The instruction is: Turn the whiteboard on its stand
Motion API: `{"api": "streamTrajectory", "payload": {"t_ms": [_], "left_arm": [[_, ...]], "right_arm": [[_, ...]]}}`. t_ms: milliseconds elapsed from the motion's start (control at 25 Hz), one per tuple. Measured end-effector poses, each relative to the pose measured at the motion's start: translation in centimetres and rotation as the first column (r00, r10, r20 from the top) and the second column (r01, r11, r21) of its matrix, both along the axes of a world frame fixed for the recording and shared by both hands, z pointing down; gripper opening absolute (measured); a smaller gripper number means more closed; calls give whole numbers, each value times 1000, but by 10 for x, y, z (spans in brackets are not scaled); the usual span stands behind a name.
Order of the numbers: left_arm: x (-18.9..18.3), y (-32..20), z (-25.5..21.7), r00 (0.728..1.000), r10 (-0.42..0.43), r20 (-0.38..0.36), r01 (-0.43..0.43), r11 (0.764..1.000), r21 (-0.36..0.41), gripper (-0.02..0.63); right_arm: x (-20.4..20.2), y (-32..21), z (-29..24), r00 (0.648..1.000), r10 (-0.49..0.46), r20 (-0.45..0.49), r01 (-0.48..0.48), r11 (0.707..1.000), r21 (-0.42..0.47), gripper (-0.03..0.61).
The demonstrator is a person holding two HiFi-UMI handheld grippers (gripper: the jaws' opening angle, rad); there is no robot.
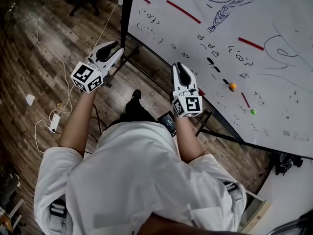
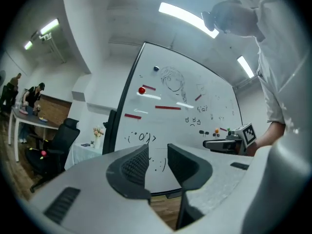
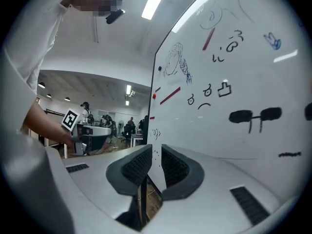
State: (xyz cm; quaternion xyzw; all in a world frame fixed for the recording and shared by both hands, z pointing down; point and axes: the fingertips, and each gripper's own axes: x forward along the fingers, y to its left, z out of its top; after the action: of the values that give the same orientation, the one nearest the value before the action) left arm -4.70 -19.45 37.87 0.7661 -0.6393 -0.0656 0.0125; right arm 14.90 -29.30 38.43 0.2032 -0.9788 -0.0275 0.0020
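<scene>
Whiteboard: We saw the whiteboard [image 1: 234, 28] filling the upper right of the head view. It leaned on its dark stand [image 1: 128, 9] above the wooden floor [image 1: 34, 53], and its face carried sketches, red strips [image 1: 183, 11] and small marks.

Magnets: An orange magnet [image 1: 232, 86] and a green magnet [image 1: 253, 111] sat on the face, near the lower edge.

Left gripper: We held the left gripper [image 1: 117, 51] level, just beside the board's lower left corner, where the stand's upright ran.

Left jaws: In its own view the left gripper [image 2: 157, 161] had its jaws well apart, with nothing between the pads. The whiteboard [image 2: 175, 121] stood ahead of them and apart from them. Its dark left edge lay a little left of the gap.

Right gripper: We held the right gripper [image 1: 183, 70] over the board's lower edge, further to the right along that edge than the left one.

Right jaws: In its own view the right gripper [image 3: 155, 165] had its jaws narrow, the pads only a slit apart. The whiteboard [image 3: 243, 82] rose close on the right, its white face showing through the slit. Its dark frame edge ran down beneath the jaws.

Grippers together: Each showed in the other's view. Both were near the board's lower left part.
</scene>
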Motion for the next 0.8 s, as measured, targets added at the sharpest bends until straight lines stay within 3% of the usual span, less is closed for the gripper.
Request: {"api": "streamTrajectory", "payload": {"t_ms": [360, 600, 800], "left_arm": [[95, 19, -19, 998, 61, -8, -60, 997, 37, 126], [135, 20, -20, 999, 21, 48, -23, 999, 40, 124], [189, 27, -11, 997, 56, 56, -57, 998, 15, 120]], "right_arm": [[95, 20, -12, 985, 172, 18, -172, 985, 3, 34], [170, 31, -12, 957, 289, 25, -289, 957, -2, 23], [248, 54, -13, 924, 382, 24, -383, 924, -2, 14]]}}
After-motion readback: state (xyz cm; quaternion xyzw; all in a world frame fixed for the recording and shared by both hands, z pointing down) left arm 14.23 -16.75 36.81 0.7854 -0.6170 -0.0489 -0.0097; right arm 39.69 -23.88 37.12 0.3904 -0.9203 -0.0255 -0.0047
